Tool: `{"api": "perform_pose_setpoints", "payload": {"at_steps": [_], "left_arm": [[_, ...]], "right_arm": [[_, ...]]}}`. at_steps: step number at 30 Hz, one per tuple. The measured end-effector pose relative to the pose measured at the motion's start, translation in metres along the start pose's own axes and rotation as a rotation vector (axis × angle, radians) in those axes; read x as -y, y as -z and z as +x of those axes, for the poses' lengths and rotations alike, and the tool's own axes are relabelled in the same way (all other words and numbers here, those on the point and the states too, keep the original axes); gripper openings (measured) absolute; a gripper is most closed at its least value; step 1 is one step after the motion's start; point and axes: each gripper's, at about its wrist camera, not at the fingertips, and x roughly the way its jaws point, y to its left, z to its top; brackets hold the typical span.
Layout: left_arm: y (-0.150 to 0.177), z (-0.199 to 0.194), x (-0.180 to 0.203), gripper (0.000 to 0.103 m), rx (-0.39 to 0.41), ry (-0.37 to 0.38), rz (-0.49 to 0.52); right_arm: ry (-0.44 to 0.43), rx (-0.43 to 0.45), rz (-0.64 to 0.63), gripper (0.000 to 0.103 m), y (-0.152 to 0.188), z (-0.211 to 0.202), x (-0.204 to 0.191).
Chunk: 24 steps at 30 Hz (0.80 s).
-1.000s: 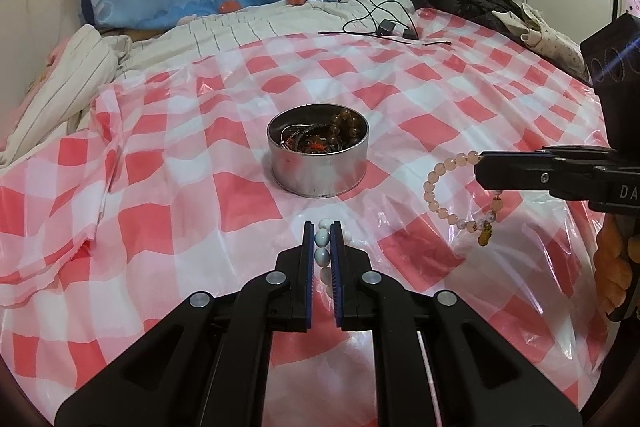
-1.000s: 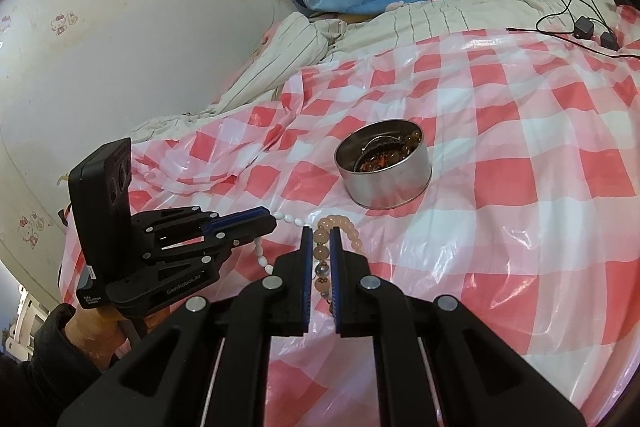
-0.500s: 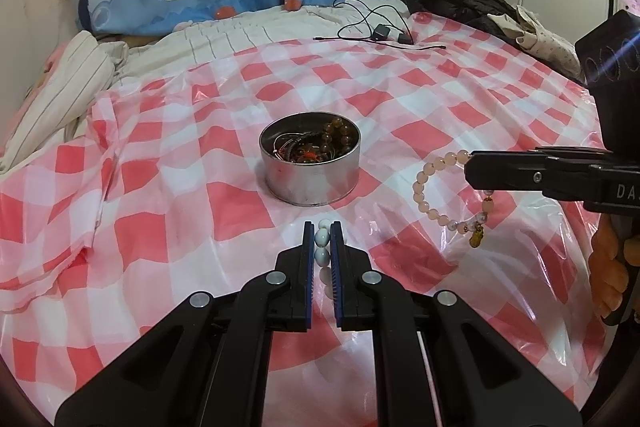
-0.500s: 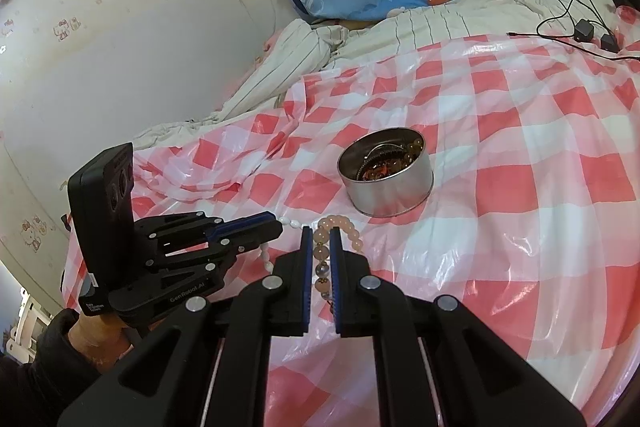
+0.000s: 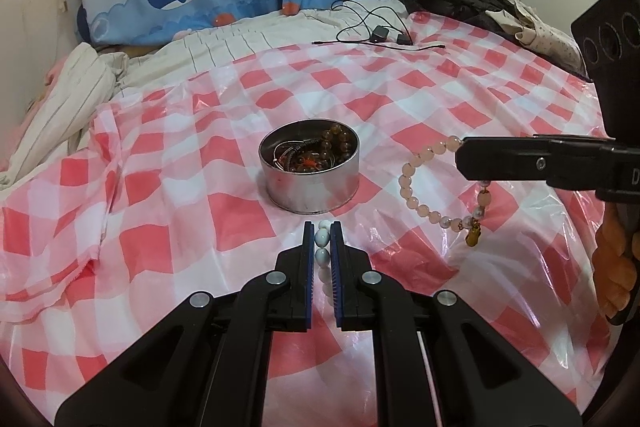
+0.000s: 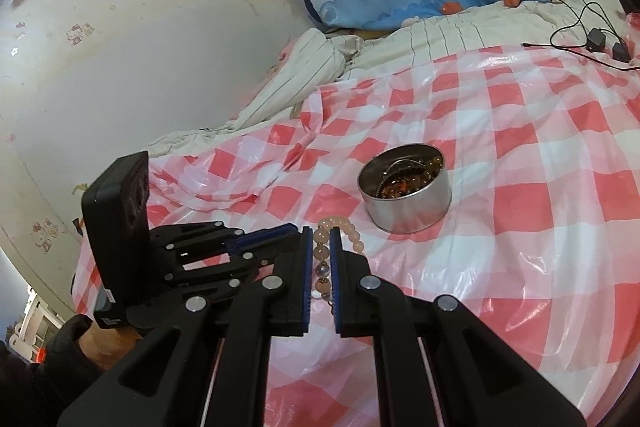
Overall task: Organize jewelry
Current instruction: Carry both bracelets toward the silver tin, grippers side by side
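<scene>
On the bed's checked plastic sheet, tin (image 5: 310,169) at twelve o'clock: left gripper (image 5: 322,247) fingers pinch white bead string (image 5: 321,239); right gripper (image 6: 321,251) fingers clamp pink bracelet (image 5: 416,199), dangling at three o'clock; light, limp, slippery, best gripped across beads

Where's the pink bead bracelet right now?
The pink bead bracelet hangs clamped in the right gripper, right of the round metal tin in the left wrist view.
</scene>
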Motion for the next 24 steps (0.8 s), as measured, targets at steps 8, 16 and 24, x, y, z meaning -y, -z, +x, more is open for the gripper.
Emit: {"api": "perform_pose_setpoints", "payload": {"at_steps": [8,16,24], "left_arm": [[-0.002,-0.002,0.002,0.007,0.008,0.000,0.010],[-0.010,-0.006,0.001,0.007,0.029,0.032,-0.008],[-0.036,0.001,-0.014,0.007,0.073,0.097,-0.080]], "right_arm": [[-0.035,0.009,0.012,0.009,-0.014,0.006,0.001],[-0.045,0.015,0.024,0.009,-0.023,0.009,0.005],[-0.047,0.025,0.039,0.009,-0.042,0.013,0.017]]}}
